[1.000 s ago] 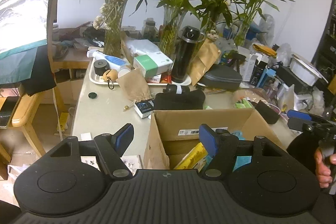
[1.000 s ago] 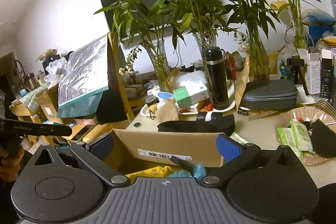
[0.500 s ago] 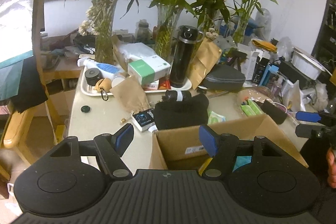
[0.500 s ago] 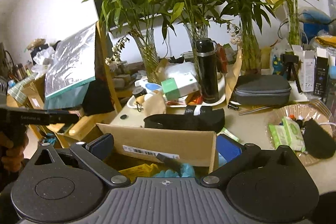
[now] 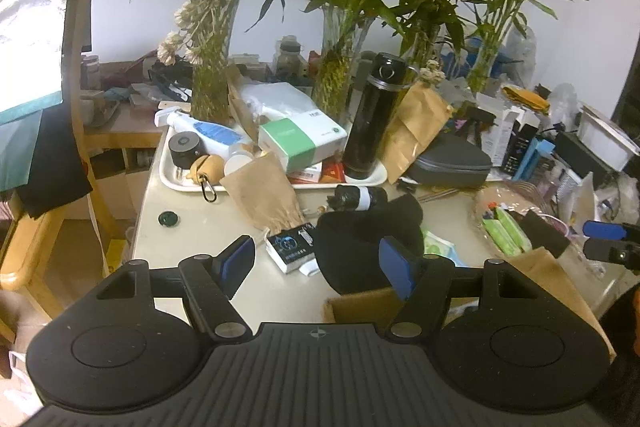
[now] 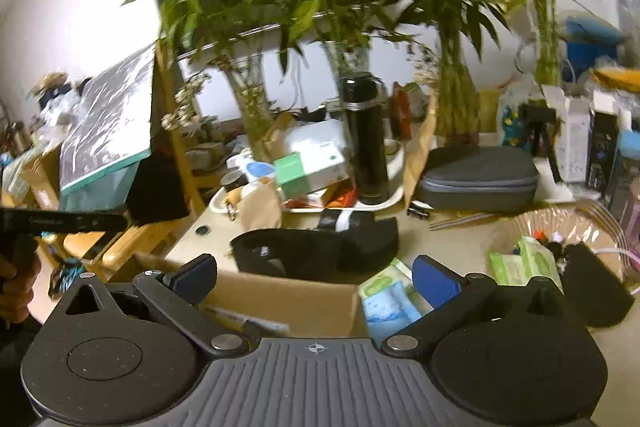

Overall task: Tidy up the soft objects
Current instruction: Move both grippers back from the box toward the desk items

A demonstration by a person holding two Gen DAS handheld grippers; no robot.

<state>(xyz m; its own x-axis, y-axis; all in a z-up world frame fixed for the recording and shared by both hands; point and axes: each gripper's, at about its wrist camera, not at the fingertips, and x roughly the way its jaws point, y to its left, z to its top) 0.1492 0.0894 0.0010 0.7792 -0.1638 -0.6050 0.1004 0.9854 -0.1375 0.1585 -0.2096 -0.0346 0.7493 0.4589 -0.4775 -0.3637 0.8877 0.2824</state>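
Observation:
A black soft pouch (image 5: 360,239) lies on the table just beyond the cardboard box (image 5: 360,303); the right wrist view shows the pouch (image 6: 316,247) past the box's far wall (image 6: 288,297). My left gripper (image 5: 318,263) is open and empty, hovering over the table's near edge, with its right finger in front of the pouch. My right gripper (image 6: 314,277) is open and empty above the box. A green and blue tissue pack (image 6: 390,297) lies right of the box. The right gripper's blue fingertips (image 5: 604,230) show at the left wrist view's right edge.
A white tray (image 5: 184,183) holds a black flask (image 5: 370,119), a green and white carton (image 5: 300,139) and bottles. Brown paper bags (image 5: 264,193), a grey case (image 5: 452,163), vases of bamboo (image 5: 344,83), a small dark box (image 5: 290,245) and a woven basket (image 6: 560,231) crowd the table. A wooden chair (image 5: 44,211) stands left.
Both grippers moved forward over the table; the box slid down toward the bottom of both views and the black pouch drew nearer. Jaws stayed as they were.

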